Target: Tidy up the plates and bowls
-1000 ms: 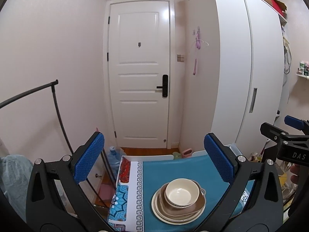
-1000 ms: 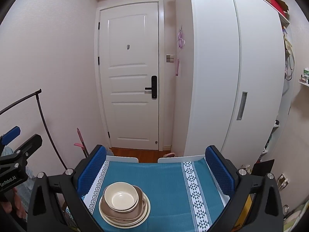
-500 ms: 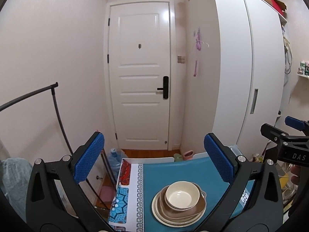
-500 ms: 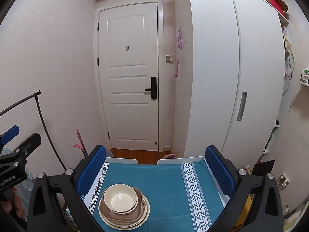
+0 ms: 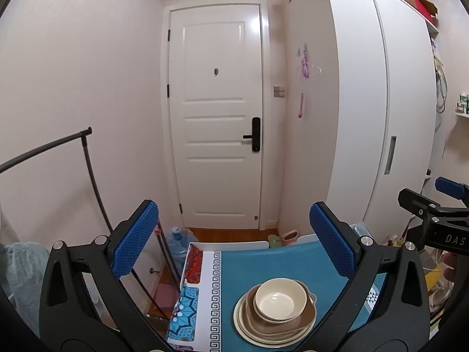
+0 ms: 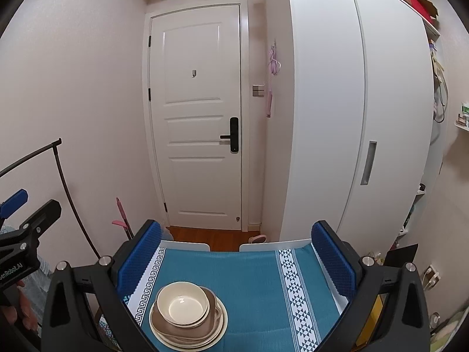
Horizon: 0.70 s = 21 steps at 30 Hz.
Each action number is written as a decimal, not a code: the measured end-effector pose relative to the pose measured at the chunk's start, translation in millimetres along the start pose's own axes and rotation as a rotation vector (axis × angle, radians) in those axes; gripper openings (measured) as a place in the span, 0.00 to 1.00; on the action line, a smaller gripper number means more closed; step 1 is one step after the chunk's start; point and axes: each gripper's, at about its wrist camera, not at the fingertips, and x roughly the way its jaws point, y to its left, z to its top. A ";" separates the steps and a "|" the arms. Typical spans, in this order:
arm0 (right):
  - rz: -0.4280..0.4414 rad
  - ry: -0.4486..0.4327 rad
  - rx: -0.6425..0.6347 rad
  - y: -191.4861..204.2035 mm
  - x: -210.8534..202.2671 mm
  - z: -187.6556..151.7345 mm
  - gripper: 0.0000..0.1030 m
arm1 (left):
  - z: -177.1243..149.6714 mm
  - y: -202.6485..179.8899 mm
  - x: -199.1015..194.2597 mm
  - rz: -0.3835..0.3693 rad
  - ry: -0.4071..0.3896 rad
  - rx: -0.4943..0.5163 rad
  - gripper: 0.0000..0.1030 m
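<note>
Resting in a brown bowl [image 5: 304, 316] atop stacked cream plates [image 5: 243, 322], a cream bowl [image 5: 280, 299] sat on the desk's teal cloth [image 5: 263, 264]. Left claw [image 5: 234, 243] and right claw [image 6: 234, 255] hovered nearby, both spread apart, empty.

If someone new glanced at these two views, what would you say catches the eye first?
Probably the stack of dishes on the teal tablecloth: a cream bowl nested in a brown dish on pale plates, near the table's front edge. Next, the blue-padded left claw and right claw, both wide open above the table and holding nothing. Behind stands a white door beside a tall white wardrobe.
</note>
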 end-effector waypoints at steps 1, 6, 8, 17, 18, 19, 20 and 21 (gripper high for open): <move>0.001 0.000 0.001 0.0 0.0 -0.1 0.99 | 0.4 -0.4 -0.1 0.003 -0.003 0.003 1.00; 0.008 -0.003 0.004 0.5 1.2 0.2 0.99 | 3.2 1.0 -7.1 0.010 -0.052 -0.004 1.00; 0.010 -0.001 0.003 1.6 2.9 0.8 0.99 | 4.3 1.6 -6.6 0.032 -0.057 -0.004 1.00; 0.017 0.023 0.002 0.2 19.8 5.2 0.99 | 3.6 4.2 14.0 0.043 -0.013 0.005 1.00; 0.018 0.028 0.002 0.6 22.8 5.7 0.99 | 3.3 4.3 17.1 0.038 -0.012 0.008 1.00; 0.020 0.034 0.000 1.0 26.7 6.0 0.99 | 3.3 3.6 19.0 0.035 -0.013 0.008 1.00; 0.021 0.040 -0.002 1.3 30.6 6.7 0.99 | 2.8 3.4 21.9 0.033 -0.016 0.011 1.00; 0.022 0.048 -0.002 1.6 35.1 7.0 0.99 | 2.3 2.6 25.3 0.035 -0.017 0.018 1.00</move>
